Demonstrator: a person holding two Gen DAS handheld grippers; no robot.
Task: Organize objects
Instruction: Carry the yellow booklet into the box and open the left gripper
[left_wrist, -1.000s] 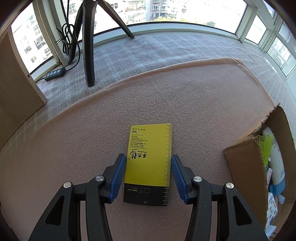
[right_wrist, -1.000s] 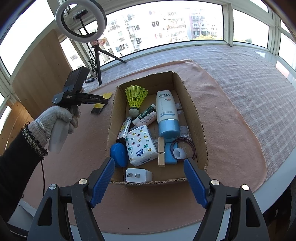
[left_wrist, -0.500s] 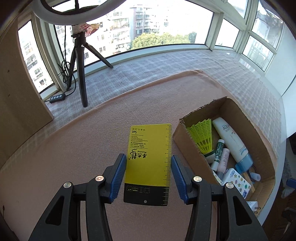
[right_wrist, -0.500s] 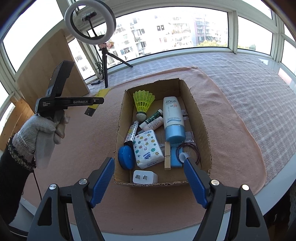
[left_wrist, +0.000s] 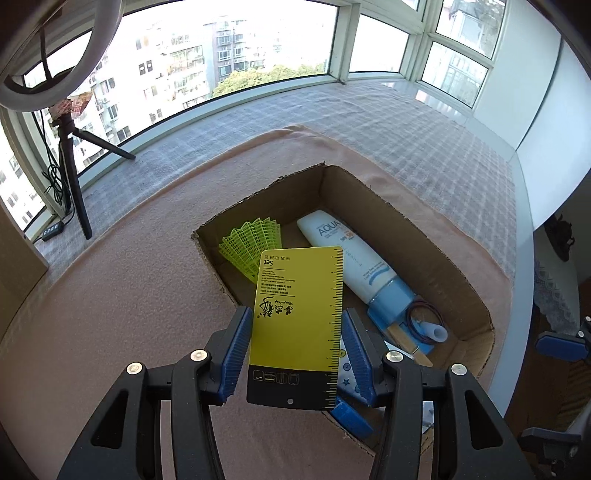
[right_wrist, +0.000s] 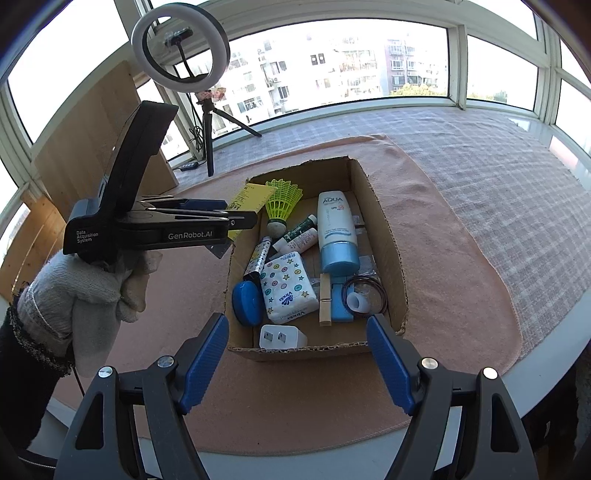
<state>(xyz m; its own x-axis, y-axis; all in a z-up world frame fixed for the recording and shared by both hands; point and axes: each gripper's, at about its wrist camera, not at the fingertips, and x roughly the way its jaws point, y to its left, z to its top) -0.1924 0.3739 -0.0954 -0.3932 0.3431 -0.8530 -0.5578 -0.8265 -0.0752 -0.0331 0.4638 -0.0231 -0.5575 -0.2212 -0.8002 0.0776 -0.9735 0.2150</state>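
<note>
Yellow card (left_wrist: 297, 321) with a black end and a ruler edge: clamped by its long sides between the blue pads of your left tool (left_wrist: 295, 354), held in the air over the left rim of the cardboard box (right_wrist: 384, 236). From the right wrist view the card (right_wrist: 251, 201) sticks out past the tool tips, above the box's near-left corner beside the shuttlecock (right_wrist: 282, 206).

Your left hand (right_wrist: 85, 291), in a grey knit glove, grips that tool's handle.

Your right tool (right_wrist: 297, 363): pads wide apart, nothing between them, hovering above the near end of the box.

Box sits on a pink cloth (right_wrist: 443, 266) covering the tabletop. Inside: yellow-green shuttlecock at the far end, a white tube with a blue cap (right_wrist: 336, 232) lying lengthwise, two small bottles, a pack of tissues (right_wrist: 288, 291), a blue round case (right_wrist: 246, 302), a wooden clothespin (right_wrist: 325, 299), a white plug adapter (right_wrist: 282, 336), a loop of dark wire.

Ring light on a tripod (right_wrist: 181, 48) stands by the window, well apart from the box.
</note>
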